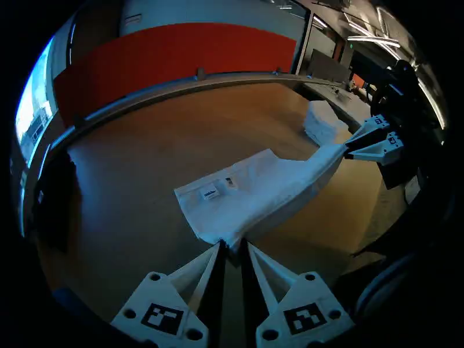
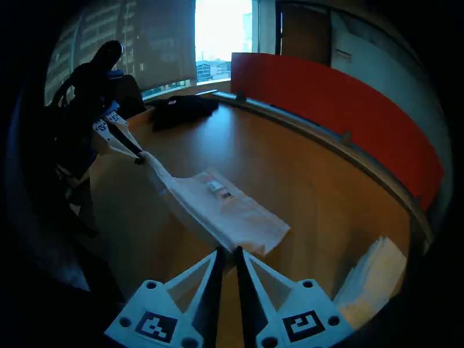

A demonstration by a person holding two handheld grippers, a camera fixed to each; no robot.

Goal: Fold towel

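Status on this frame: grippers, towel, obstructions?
Left gripper, right gripper: each shut on a towel corner. Towel stretched between, rest on table. Folded stack nearby, not blocking.

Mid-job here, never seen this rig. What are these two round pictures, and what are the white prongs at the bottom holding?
Each picture comes from a camera riding on a hand-held two-finger gripper, looking along its fingers; the white prongs are those fingers. In the left gripper view, the left gripper pinches one end of a white towel; the right gripper, farther off, pinches the other end, so it spans between them over a wooden table. A stack of folded cloths lies on the table beyond.
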